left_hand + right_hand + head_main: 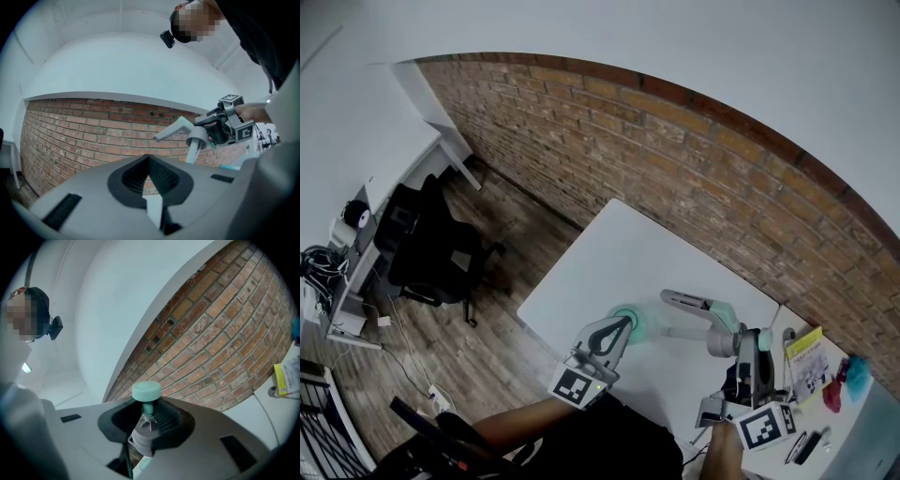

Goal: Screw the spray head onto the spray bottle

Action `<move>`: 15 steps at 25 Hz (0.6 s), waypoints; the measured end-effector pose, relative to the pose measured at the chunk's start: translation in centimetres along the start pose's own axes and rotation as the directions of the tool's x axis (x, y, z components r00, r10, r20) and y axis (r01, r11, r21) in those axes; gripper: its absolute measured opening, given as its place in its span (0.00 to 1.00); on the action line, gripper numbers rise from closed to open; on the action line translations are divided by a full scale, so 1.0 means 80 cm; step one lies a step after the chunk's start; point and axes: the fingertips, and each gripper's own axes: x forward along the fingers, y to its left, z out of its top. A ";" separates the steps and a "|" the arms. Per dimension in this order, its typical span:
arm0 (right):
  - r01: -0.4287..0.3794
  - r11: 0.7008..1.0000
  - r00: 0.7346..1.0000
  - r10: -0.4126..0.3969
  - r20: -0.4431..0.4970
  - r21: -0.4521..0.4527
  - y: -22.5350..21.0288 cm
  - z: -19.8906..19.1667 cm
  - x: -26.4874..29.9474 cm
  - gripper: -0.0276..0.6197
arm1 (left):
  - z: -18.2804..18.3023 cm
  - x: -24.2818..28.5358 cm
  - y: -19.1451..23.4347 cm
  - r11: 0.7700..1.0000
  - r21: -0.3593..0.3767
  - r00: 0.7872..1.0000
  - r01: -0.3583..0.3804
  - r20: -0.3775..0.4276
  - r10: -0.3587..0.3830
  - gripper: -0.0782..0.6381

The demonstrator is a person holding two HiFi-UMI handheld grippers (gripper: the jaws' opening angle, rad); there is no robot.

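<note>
The spray head point(712, 323), likely light, stiff and slick, was clamped by its ribbed collar in the right claw point(147, 430); the spray bottle point(630, 323) sat just off the closed left claw's point(149, 161) tip.

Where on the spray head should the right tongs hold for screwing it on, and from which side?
Probably the grey ribbed collar, from the side opposite the trigger, much as the right tongs have the spray head now. The collar is round and ribbed, so it should turn without slipping; the trigger and dip tube stay free.
</note>
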 end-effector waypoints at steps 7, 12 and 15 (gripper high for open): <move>-0.007 1.000 1.000 0.007 -0.004 0.007 0.002 -0.003 0.004 0.16 | 0.001 0.001 0.001 1.000 0.015 1.000 0.001 -0.008 -0.001 0.10; -0.031 0.999 0.999 0.031 -0.006 0.025 0.007 0.001 0.005 0.16 | -0.003 0.003 0.002 1.000 0.008 1.000 -0.008 -0.015 0.008 0.10; -0.038 0.999 0.999 0.038 -0.001 0.029 0.010 0.002 0.005 0.16 | -0.006 0.003 0.005 1.000 0.001 1.000 -0.014 -0.020 0.014 0.10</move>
